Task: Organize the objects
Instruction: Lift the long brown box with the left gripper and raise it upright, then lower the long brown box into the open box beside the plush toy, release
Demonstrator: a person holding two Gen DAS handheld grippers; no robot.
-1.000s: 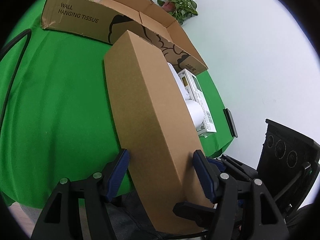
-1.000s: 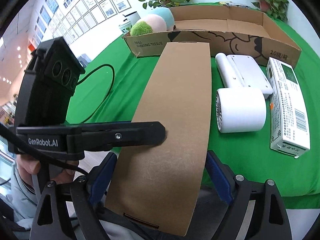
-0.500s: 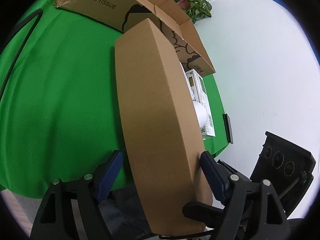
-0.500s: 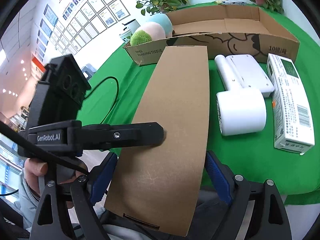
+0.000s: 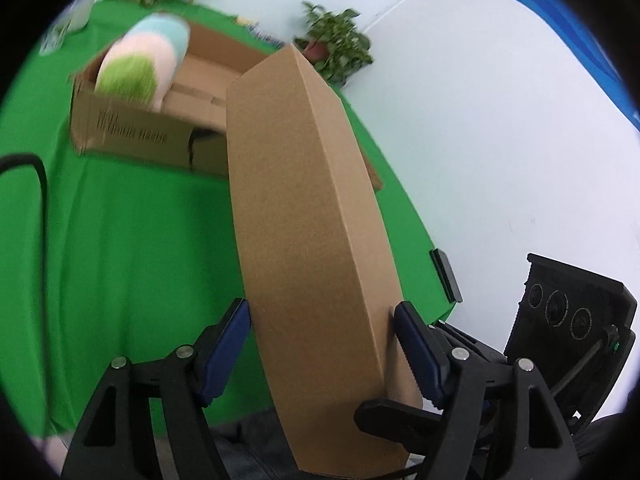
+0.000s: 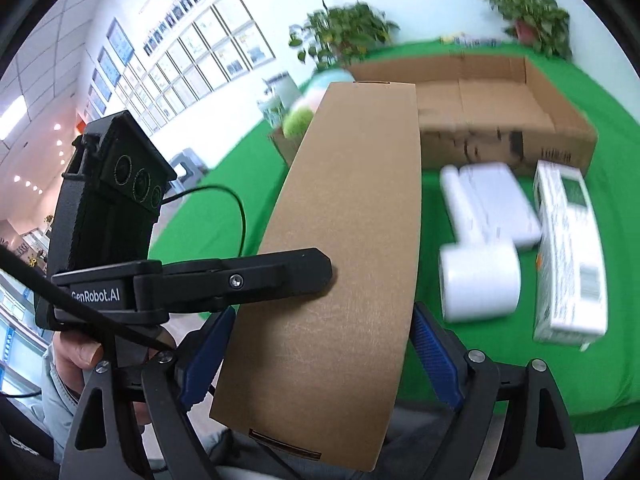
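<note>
Gripping the long box (image 5: 308, 220) across its narrow sides, the left tool (image 5: 320, 344) holds it slanted toward 12 o'clock above the green counter (image 5: 120, 240). Right view: the right tool (image 6: 320, 356) clamps the box's wide face; a carton (image 6: 500, 120) sits at 1 o'clock.

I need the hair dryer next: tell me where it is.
In the right wrist view, the white hair dryer lies on the green tablecloth, between the long brown box and the white carton.
</note>
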